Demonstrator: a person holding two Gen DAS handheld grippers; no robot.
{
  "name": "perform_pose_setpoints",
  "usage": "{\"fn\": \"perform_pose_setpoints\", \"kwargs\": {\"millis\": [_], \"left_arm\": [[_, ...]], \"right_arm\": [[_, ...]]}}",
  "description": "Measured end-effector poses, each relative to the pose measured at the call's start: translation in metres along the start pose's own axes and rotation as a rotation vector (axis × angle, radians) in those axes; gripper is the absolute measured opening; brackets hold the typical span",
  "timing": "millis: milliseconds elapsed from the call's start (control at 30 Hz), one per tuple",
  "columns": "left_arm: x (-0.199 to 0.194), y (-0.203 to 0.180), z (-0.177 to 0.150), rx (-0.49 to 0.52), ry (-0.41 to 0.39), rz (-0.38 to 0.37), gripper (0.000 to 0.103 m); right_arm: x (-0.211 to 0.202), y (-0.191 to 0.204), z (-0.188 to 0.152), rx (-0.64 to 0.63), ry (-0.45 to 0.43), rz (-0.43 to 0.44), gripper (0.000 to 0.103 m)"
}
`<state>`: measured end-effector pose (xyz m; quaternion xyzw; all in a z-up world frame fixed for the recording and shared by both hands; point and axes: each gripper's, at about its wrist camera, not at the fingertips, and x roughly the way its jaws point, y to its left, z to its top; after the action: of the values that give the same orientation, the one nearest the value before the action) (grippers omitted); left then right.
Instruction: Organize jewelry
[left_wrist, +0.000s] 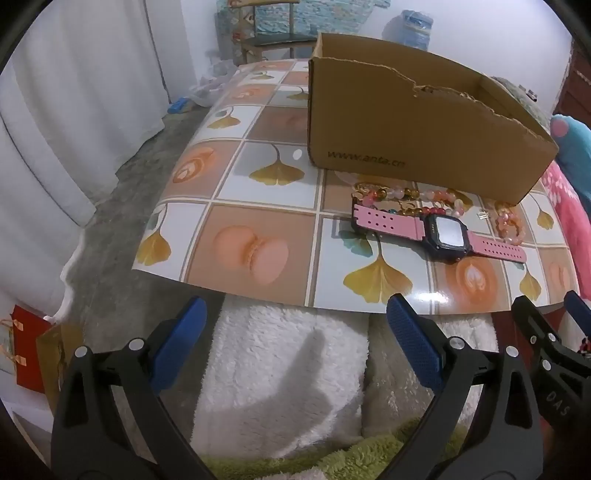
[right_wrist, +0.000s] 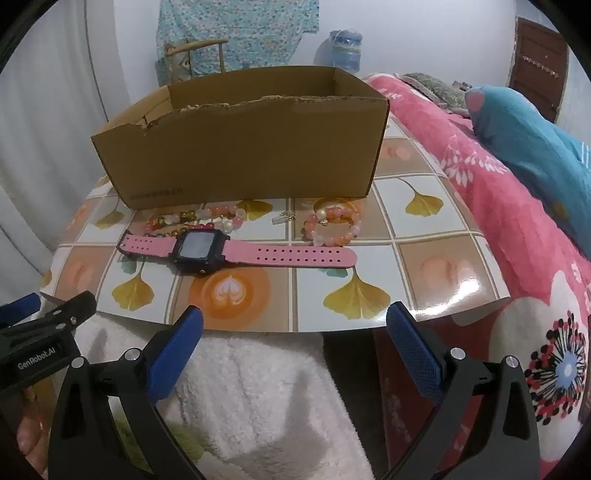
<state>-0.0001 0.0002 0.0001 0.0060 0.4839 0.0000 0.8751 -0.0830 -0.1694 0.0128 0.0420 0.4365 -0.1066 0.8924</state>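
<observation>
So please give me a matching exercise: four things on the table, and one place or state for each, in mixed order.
Things:
1. watch
2. cardboard box
3. pink bead bracelet
4. right claw

Places or states:
A. open, holding nothing
B. lies flat, strap stretched out
C. coiled right of the watch face
D. stands behind the jewelry

Pairs: 1-B, 2-D, 3-C, 4-A

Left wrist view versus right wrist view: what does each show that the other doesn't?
Left only: a red gift bag on the floor and the box's printed web address. Right only: a flowered pink blanket and brown door. Both: cardboard box, pink watch, bead bracelets, and the open left gripper and right gripper.
</observation>
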Motion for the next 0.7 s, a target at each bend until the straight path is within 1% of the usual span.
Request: {"fn": "perform_pose_setpoints", "kwargs": {"millis": [133,167,267,367,400,500,700], "left_arm": [[-0.001,0.002,0.000,-0.012,-0.002,0.004,0.095],[-0.001,0.002,0.000,-0.017,-0.001,0.005,0.095],[-0.001,0.000,-0.003,-0.024,0.001,0.010,0.095],[-0.001,0.002,-0.008,-0.023,0.000,0.011,0.095],[0.004,0.001,-0.002,-0.013,0.016,0.009,0.095],[0.006,0.002,-0.002,-0.020,0.020,0.008,0.095],[0.006,0.005,0.000,-0.022,0.023,0.010,0.095]], "right_arm": [[-0.001,0.000,0.001,0.002,-0.002,-0.006,0.097],[0.003,0.007,-0.003,0.001,0.001,-0.009,0.097],[0.005,0.011,-0.004,0.011,0.004,-0.009,0.097],[0.010,0.010,-0.004,0.013,0.013,0.002,0.097],[0.009,0.005,-0.003,0.013,0.017,0.014,0.097],[0.006,0.000,0.003,0.009,0.026,0.030,0.097],[0.004,0.000,0.004,0.001,0.025,0.027,0.097]]}}
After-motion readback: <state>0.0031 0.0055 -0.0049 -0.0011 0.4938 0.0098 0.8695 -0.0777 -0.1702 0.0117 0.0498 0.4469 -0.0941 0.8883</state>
